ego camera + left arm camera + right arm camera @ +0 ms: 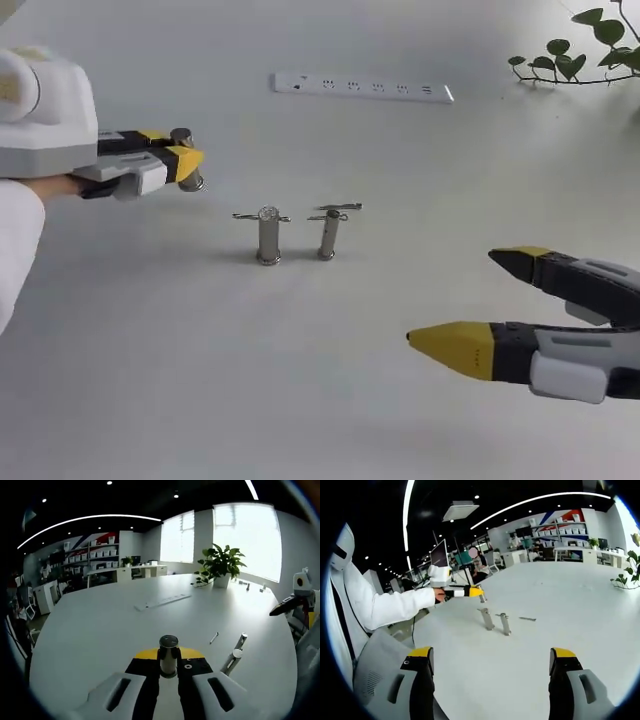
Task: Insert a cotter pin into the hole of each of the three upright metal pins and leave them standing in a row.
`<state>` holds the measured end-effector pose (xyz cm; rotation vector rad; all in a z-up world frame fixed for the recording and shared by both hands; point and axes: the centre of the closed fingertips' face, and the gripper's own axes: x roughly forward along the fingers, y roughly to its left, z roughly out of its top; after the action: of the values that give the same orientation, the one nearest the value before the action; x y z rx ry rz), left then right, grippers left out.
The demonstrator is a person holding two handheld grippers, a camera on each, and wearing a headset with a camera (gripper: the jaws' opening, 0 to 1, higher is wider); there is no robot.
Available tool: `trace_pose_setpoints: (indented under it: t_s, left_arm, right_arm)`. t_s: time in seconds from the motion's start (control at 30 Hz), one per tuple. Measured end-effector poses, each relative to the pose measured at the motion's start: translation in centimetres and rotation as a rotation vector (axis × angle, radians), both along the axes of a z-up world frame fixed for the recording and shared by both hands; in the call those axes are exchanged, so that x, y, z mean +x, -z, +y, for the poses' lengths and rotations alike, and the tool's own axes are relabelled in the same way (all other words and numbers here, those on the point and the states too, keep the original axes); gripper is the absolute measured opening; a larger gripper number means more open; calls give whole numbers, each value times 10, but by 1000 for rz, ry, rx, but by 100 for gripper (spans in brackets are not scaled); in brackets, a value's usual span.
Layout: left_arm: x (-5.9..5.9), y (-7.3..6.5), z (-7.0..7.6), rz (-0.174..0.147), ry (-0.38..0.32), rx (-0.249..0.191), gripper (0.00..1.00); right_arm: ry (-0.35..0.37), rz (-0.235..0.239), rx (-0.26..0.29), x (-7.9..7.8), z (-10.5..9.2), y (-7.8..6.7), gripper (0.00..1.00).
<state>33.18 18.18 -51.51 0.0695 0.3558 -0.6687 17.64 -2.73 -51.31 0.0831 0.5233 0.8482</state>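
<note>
Two upright metal pins (268,236) (328,234) stand side by side at the table's middle, each with a thin cotter pin across its top. A loose cotter pin (340,207) lies on the table just behind the right one. My left gripper (186,160) hovers to their left, shut on a third metal pin (169,655) held upright between its yellow-tipped jaws. My right gripper (450,297) hangs open at the lower right, nothing between its jaws. In the right gripper view both standing pins (485,618) (504,623) and the loose cotter pin (527,619) lie ahead.
A white power strip (362,87) lies at the back of the white table (200,380). A leafy plant (590,50) reaches in at the back right corner. A person's white sleeve (15,240) holds the left gripper.
</note>
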Motion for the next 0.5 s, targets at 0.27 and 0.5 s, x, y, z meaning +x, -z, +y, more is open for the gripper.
trace_pose_setpoints:
  t_s: [0.27,0.5]
  left_arm:
    - [-44,-50,-22,-81,111,11,10]
    - [-82,-53,-49,-67,231,-32,10]
  right_arm:
    - [-19,-7,-3,-3,2,-1,94]
    - [-21,-17,-13,-7,2,-3,94]
